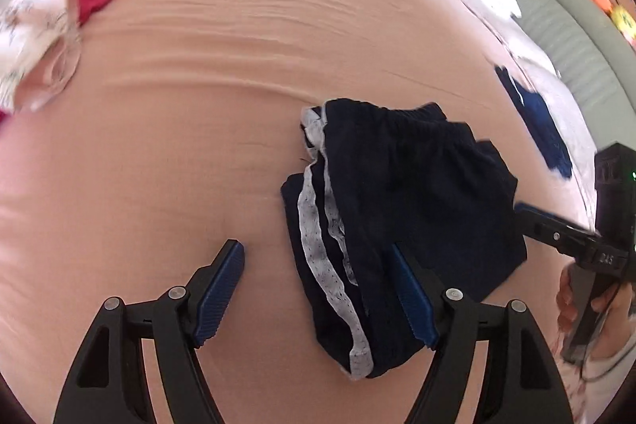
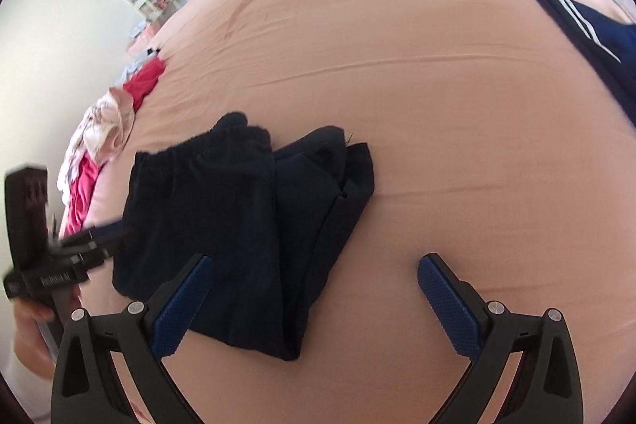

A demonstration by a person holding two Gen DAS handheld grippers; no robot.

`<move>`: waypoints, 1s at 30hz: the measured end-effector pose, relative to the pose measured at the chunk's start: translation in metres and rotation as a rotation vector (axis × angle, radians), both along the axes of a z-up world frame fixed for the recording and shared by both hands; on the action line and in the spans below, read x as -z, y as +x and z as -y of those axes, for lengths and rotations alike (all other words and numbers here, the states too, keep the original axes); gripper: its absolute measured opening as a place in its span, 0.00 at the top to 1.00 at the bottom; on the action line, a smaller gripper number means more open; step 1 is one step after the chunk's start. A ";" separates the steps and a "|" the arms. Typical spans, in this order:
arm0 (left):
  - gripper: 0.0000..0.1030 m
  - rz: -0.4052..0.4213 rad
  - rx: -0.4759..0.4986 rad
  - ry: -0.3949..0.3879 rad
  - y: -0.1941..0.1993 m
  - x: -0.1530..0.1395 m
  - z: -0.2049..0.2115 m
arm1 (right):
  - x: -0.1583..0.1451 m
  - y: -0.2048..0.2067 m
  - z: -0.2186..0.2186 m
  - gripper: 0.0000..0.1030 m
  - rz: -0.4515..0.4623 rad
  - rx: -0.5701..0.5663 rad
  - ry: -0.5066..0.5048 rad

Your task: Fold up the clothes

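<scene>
Folded dark navy shorts with white side stripes lie on the pink bed sheet. My left gripper is open just above them; its right finger overlaps the shorts and its left finger is over bare sheet. In the right wrist view the same shorts lie ahead, and my right gripper is open above their near edge, holding nothing. Each gripper shows at the edge of the other's view: the right gripper at the shorts' right edge, the left gripper at their left edge.
A pile of pink, white and red clothes sits at the far left of the bed, also seen in the right wrist view. Another blue garment with white stripes lies far right. A grey headboard borders the bed.
</scene>
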State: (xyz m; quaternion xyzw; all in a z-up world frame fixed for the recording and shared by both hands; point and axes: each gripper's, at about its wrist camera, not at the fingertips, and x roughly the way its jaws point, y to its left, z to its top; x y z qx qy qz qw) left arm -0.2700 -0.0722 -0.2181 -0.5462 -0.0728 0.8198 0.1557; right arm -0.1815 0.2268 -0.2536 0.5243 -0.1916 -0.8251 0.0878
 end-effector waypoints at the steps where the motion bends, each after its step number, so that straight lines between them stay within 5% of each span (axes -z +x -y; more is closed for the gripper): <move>1: 0.29 -0.013 -0.015 0.000 0.002 0.000 -0.002 | -0.001 0.001 -0.001 0.04 -0.003 0.008 -0.026; 4: 0.32 -0.029 -0.049 0.085 0.002 0.001 -0.002 | 0.015 -0.009 0.017 0.25 -0.002 0.012 -0.100; 5: 0.38 -0.028 -0.056 0.139 0.001 0.002 -0.002 | 0.016 -0.008 0.016 0.32 -0.002 0.008 -0.105; 6: 0.58 -0.015 -0.052 0.191 0.000 0.003 -0.003 | 0.016 -0.007 0.016 0.35 0.000 0.007 -0.093; 8: 0.70 -0.015 -0.034 0.169 0.003 -0.002 -0.005 | 0.012 -0.003 0.015 0.40 -0.001 0.010 -0.068; 12: 0.73 -0.064 0.001 0.121 0.006 -0.009 -0.012 | -0.016 0.010 0.020 0.39 -0.073 -0.005 0.043; 14: 0.73 -0.105 0.024 0.085 0.005 -0.011 -0.017 | -0.029 0.011 0.032 0.22 -0.168 -0.030 0.187; 16: 0.71 -0.121 0.049 -0.016 -0.006 -0.003 -0.028 | -0.029 0.003 0.044 0.17 -0.218 -0.082 0.290; 18: 0.70 -0.103 0.083 -0.126 -0.017 0.013 -0.045 | -0.018 -0.012 0.056 0.17 -0.209 -0.143 0.372; 20: 0.69 -0.075 0.057 -0.081 -0.012 0.009 -0.027 | 0.002 -0.026 0.051 0.17 -0.116 -0.160 0.408; 23: 0.54 0.006 -0.035 0.114 -0.010 0.006 -0.003 | 0.003 -0.020 0.012 0.16 -0.040 -0.048 0.208; 25: 0.30 0.072 -0.079 0.255 -0.012 0.017 0.007 | 0.001 -0.013 -0.009 0.16 -0.010 0.003 0.041; 28: 0.27 0.057 -0.077 0.227 -0.020 0.024 -0.001 | 0.004 -0.010 -0.019 0.16 0.007 0.027 -0.079; 30: 0.27 0.018 -0.050 0.185 -0.027 0.022 -0.017 | 0.004 -0.014 -0.014 0.31 0.002 0.024 -0.064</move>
